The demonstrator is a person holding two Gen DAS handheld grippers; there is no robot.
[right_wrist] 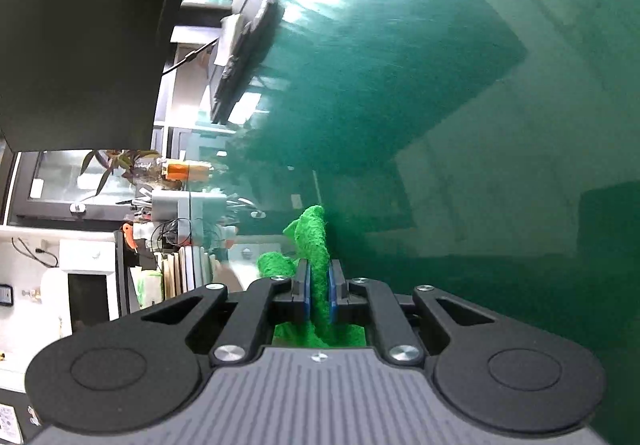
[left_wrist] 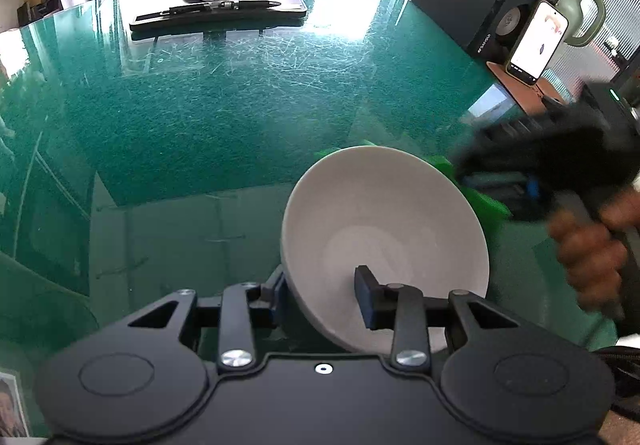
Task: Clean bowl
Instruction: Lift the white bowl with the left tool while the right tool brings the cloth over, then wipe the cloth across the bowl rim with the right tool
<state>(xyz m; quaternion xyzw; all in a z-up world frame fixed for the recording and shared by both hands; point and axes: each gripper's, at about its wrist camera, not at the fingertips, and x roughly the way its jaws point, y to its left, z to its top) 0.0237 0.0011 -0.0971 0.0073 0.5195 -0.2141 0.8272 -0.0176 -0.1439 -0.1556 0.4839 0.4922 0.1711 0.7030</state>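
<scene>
L tool pinches the white bowl by its near rim w/ one pad inside and one outside. Bowl is tipped, mouth facing up and toward the R side, and seems lifted off the green glass surface, though I can't tell if its far edge touches. Inside looks bare, no obvious dirt from here.

R of the bowl: a green cloth sits just beside the far rim, w/ the R tool and the person's hand behind it, blurred.

R wrist view: R tool is pressed together on the green cloth, which stands up between the pads; bowl isn't in that view.

Step, as I read it: bowl is presented, cloth gripped, wipe not yet on the inside. Next move needs the cloth brought over the rim into the bowl and rubbed around, while L tool keeps the rim firm so it doesn't twist or slip.
</scene>
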